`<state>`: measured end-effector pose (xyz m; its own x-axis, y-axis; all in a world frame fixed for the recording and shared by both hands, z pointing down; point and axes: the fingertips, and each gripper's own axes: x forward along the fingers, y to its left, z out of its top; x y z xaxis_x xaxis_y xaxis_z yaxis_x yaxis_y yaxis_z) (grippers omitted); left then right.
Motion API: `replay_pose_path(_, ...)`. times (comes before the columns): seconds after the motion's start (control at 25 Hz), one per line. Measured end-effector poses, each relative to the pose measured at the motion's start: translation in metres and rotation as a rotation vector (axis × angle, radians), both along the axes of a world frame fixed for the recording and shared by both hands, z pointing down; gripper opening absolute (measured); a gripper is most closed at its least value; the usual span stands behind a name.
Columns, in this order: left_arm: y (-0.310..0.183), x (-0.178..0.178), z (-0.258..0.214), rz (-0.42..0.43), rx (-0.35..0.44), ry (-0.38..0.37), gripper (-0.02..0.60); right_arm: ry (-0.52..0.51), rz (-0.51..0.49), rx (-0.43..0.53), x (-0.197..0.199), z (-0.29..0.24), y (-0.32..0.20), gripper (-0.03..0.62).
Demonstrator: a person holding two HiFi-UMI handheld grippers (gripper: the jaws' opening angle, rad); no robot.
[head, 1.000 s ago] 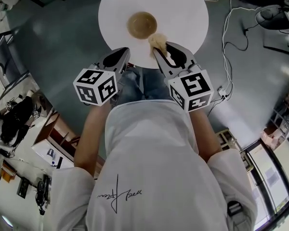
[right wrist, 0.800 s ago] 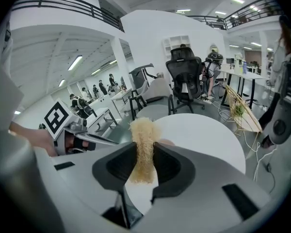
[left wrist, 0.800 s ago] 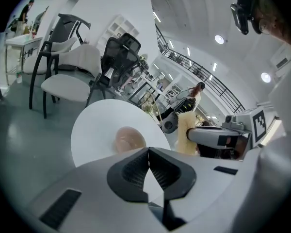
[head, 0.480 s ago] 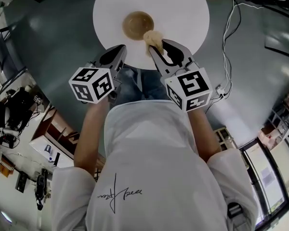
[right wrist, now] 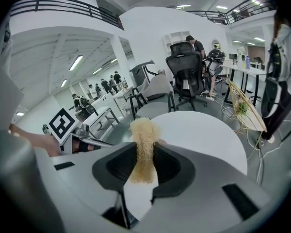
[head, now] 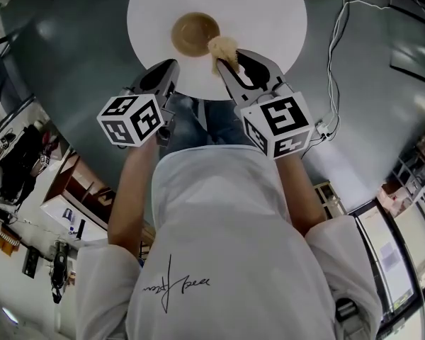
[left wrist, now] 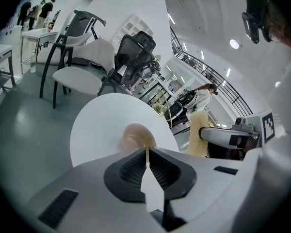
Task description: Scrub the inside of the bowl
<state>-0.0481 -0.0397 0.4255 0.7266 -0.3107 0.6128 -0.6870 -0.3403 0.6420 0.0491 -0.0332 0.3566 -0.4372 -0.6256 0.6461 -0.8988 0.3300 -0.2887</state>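
Right tongs (head: 225, 64) clamp sponge (head: 222, 47) just beside bowl (head: 195, 34); left tongs (head: 171, 66) closed.

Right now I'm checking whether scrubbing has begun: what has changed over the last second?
Both grippers moved forward over the table toward the bowl. The right gripper brought the sponge alongside the bowl's right rim; the left gripper neared its near rim. Unchanged: right shut on the sponge, left shut and empty, bowl in place, sponge not yet inside.
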Motion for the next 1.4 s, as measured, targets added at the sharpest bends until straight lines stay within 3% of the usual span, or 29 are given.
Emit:
replay_pose_path(0.44,-0.01,0.007,0.012,-0.069,-0.02,0.031,0.008,-0.013,0.01,-0.009,0.014,0.005,-0.011,0.115)
replay_pose_path(1.12,-0.011,0.008,0.04,-0.071,-0.086,-0.006,0.058,-0.021,0.005,-0.026,0.016,0.021,-0.019,0.115)
replay_pose_path(1.4,-0.011,0.01,0.056,-0.093,-0.11,-0.061,0.058,-0.011,-0.016,-0.026,0.015,0.028,-0.025,0.115)
